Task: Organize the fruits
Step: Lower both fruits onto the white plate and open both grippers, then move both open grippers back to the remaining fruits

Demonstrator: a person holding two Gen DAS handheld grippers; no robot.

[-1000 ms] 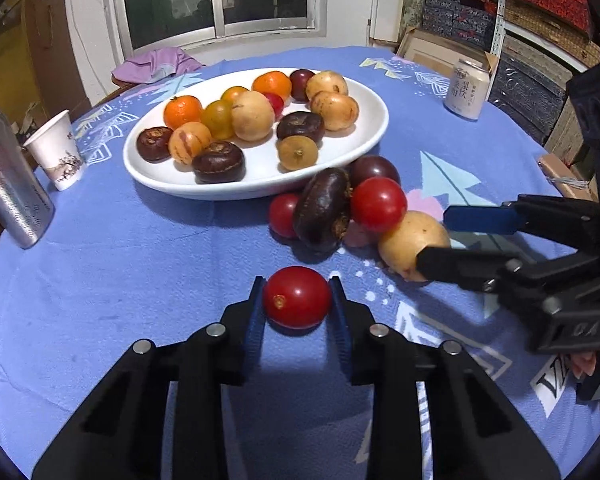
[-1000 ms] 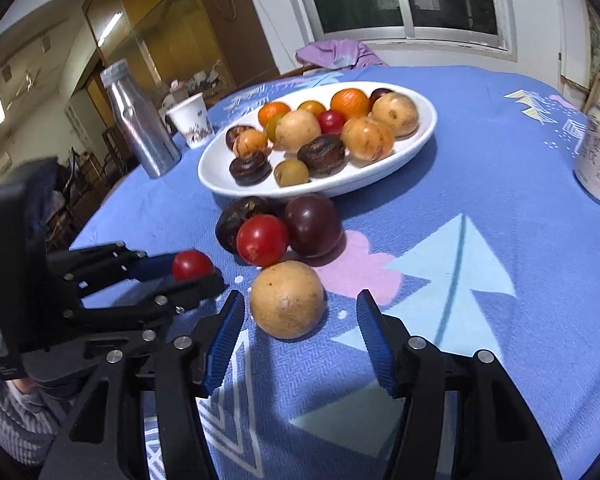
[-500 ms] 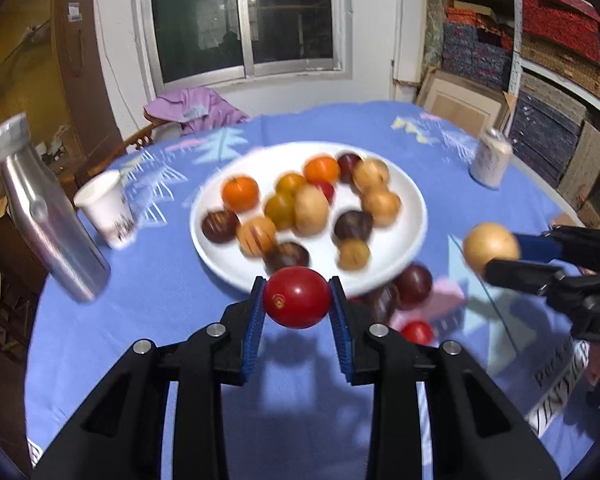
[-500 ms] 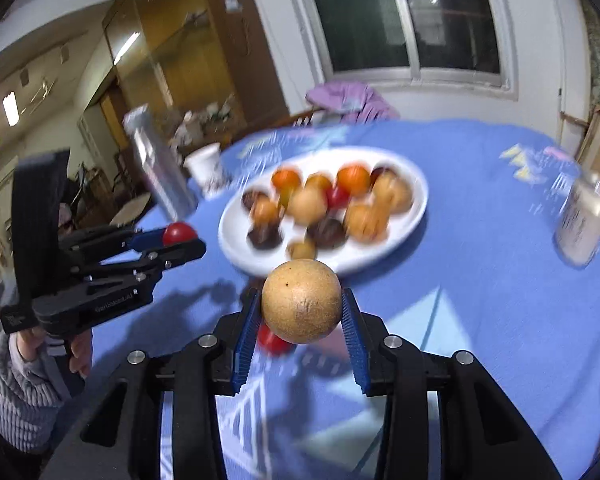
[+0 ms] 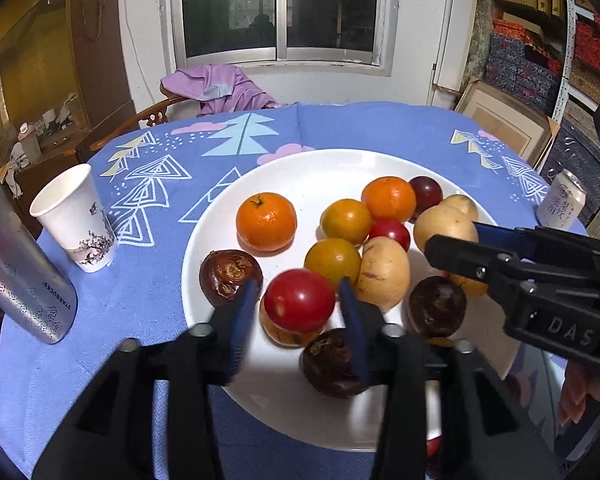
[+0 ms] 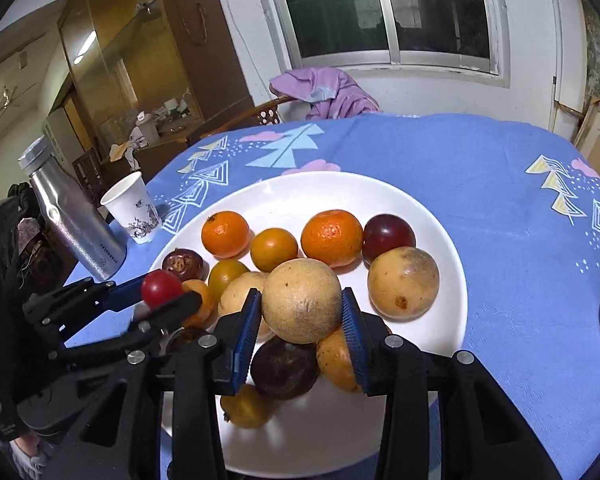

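Red round tomato (image 5: 299, 300) sits free between the opening left gripper (image 5: 298, 312) jaws over the white plate (image 5: 324, 168), while only the right-wrist view shows the right gripper (image 6: 300, 322) clamping a tan round fruit (image 6: 302, 301).

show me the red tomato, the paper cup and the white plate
red tomato (image 5: 299, 300), left wrist view, middle of its skin
paper cup (image 5: 78, 222), left wrist view, side wall
white plate (image 6: 332, 190), right wrist view, bare far rim

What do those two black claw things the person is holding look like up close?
Both are black plastic tools. Each left gripper and right gripper finger ends in a ribbed blue pad, and silver screw heads dot the joints. The right gripper's side carries raised letters reading DAS. A grey knitted sleeve shows at the left hand.
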